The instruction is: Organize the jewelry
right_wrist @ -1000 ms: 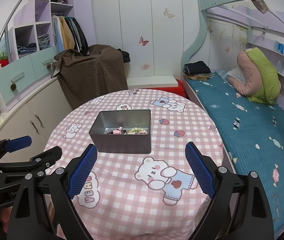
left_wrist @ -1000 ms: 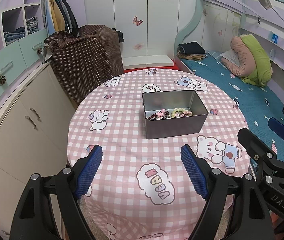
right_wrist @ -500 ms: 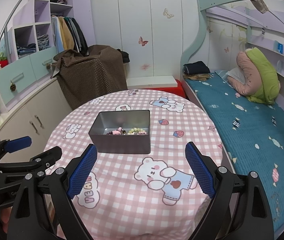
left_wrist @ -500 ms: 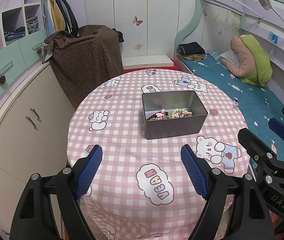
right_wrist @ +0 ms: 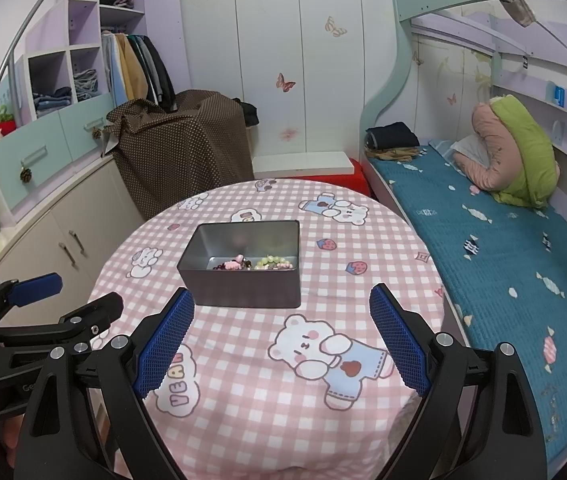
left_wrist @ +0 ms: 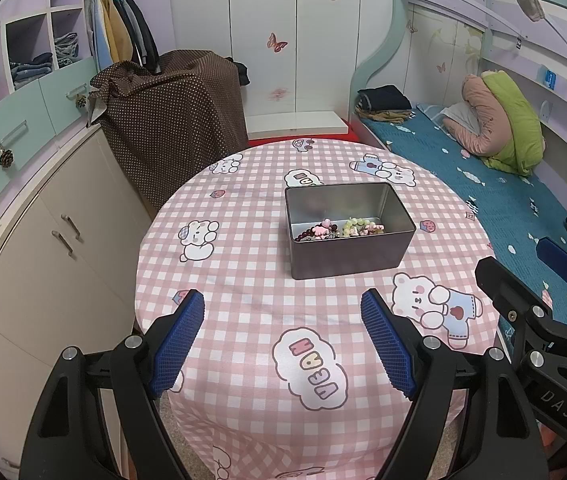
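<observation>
Left gripper [left_wrist: 283,320]: jaws wide, empty, ribbed blue pads on black arms; unmoved over the past second. Right gripper [right_wrist: 281,320]: likewise wide, empty, unmoved. Nothing has shifted; sorting appears not yet begun. Table [left_wrist: 243,280]: round, draped in soft pink gingham cloth printed with bears. Tin [left_wrist: 349,256]: rectangular, dull grey metal, open-topped, mid-table, ahead of both grippers and apart from them. Jewelry [left_wrist: 341,229]: beaded pieces, dark red, pink and pale green, heaped along the tin's near wall.
</observation>
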Tool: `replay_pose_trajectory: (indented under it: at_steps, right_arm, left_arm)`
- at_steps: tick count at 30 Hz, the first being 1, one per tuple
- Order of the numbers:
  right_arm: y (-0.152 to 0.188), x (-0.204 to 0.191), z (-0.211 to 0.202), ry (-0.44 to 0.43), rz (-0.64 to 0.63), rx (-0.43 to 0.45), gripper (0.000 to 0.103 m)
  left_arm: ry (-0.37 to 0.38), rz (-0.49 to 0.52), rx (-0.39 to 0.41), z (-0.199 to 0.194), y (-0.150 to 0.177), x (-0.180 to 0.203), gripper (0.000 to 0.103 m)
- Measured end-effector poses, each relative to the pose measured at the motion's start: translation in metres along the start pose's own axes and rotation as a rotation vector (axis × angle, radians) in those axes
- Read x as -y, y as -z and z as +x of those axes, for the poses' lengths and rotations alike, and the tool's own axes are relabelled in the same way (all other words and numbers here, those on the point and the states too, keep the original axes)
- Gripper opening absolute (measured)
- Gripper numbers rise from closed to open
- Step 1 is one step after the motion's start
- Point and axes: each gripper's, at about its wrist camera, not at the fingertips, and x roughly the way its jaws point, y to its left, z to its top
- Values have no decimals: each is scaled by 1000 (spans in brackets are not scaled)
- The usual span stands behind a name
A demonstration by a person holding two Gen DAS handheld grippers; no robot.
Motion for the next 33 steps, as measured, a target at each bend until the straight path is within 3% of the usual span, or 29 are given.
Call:
replay_pose_trajectory:
  at_steps: [33]
  right_arm:
    - [-1,-4,4,3,18,-11,87]
  left_arm:
    - [1,-8,-16,4,0,0,78]
